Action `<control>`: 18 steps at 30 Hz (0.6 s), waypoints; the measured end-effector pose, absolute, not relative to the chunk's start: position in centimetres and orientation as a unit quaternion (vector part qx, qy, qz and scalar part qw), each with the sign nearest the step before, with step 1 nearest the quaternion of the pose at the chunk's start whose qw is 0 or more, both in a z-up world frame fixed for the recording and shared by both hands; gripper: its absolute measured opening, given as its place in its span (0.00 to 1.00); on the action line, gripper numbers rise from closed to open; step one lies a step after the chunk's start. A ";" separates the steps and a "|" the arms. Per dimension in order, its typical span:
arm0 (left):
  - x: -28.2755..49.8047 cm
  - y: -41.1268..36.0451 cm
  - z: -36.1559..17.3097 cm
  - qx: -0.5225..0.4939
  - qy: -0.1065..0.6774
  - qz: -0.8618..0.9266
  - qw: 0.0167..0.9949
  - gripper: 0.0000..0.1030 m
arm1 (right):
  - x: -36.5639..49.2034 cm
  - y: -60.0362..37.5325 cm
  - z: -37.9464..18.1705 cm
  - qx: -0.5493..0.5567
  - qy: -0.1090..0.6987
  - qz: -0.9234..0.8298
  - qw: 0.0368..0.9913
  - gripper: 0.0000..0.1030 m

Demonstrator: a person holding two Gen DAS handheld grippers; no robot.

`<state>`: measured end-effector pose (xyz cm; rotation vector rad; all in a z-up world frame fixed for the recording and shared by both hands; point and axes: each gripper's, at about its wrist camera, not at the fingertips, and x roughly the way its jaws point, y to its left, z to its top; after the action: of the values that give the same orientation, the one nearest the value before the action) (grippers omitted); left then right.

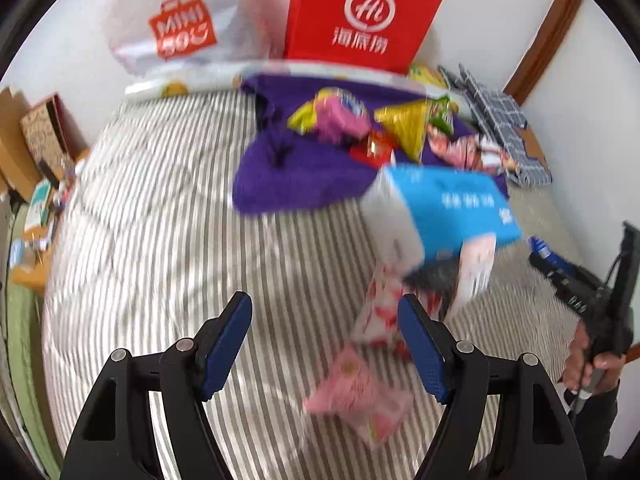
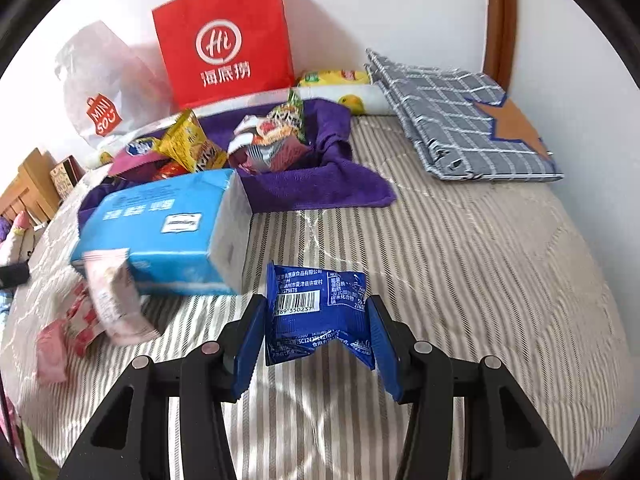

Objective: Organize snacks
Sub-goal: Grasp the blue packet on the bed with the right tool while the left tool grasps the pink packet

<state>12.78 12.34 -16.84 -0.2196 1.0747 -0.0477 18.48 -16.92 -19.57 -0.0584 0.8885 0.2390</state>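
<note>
So the right tongs (image 2: 318, 334) were pinching a blue snack packet (image 2: 318, 304) just above the striped bed (image 2: 460, 260). The left tongs (image 1: 326, 344) were spread wide with nothing in them, hovering over a pink snack packet (image 1: 356, 392). A blue box (image 2: 160, 232) sat just beside, and more snacks (image 2: 224, 140) were piled on a purple cloth (image 2: 320, 188) further back.

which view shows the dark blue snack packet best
The right wrist view: the blue packet sits sharp and central between the right gripper pads, barcode readable. The left wrist view shows only a blurred sliver at its right.
</note>
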 end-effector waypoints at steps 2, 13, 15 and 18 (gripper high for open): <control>11.8 12.3 -17.5 -0.110 0.518 -0.022 0.848 0.73 | 17.7 -17.1 -18.9 -0.027 0.423 0.114 0.899 0.47; 8.0 10.9 -20.9 -0.194 0.549 -0.058 0.811 0.67 | 14.1 -17.3 -17.7 -0.028 0.405 0.126 0.905 0.47; 8.3 10.1 -21.2 -0.192 0.551 -0.052 0.811 0.63 | 13.6 -17.5 -17.6 -0.023 0.403 0.125 0.906 0.47; 8.9 9.0 -21.0 -0.168 0.541 -0.030 0.824 0.59 | 12.7 -17.8 -17.3 -0.017 0.401 0.124 0.907 0.47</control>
<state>8.93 9.00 -21.02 -0.3562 1.1507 -0.0644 12.70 -17.83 -17.31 -0.0349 0.8279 0.2564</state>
